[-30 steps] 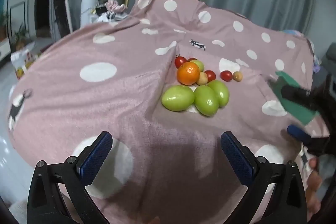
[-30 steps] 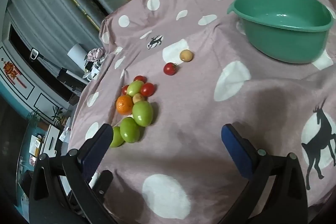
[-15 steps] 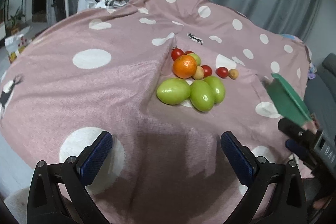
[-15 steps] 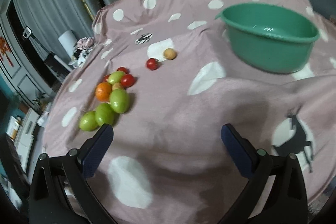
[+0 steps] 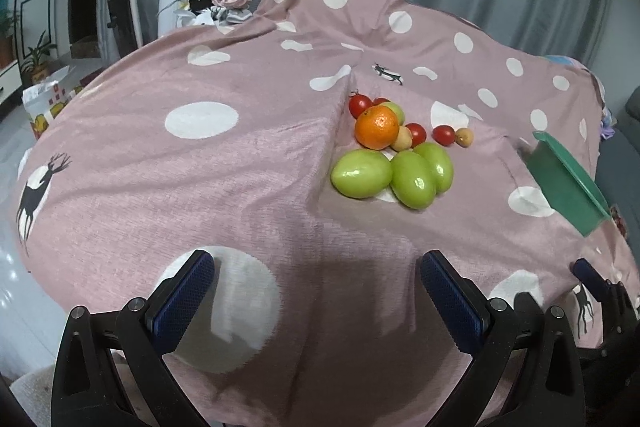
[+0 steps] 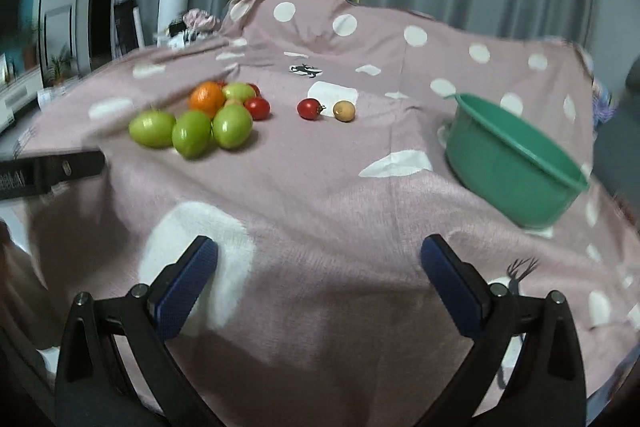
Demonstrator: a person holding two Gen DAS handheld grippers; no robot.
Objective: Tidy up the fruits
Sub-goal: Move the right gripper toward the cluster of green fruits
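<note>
Over the last second both wrist views had swung: the right gripper [image 6: 318, 279] had levelled out from a steep downward look until the round green plastic basin [image 6: 516, 167] sat off to its right and the fruit pile to its left, while the left gripper [image 5: 316, 291] had drawn a little closer to the pile. Both claws stood wide apart and empty, above the near edge of the pink polka-dot cloth [image 5: 224, 179]. Nothing had been lifted: the three glossy green oval fruits [image 5: 412, 179] still lay touching beside the orange mandarin [image 5: 377, 127], small red tomatoes [image 5: 416, 133] tucked around them, and one red tomatolike fruit [image 6: 309, 108] and a small tan round fruit [image 6: 344, 111] lay apart, nearer the basin. This read as lining up for a first pick, the basin being the likely destination.
</note>
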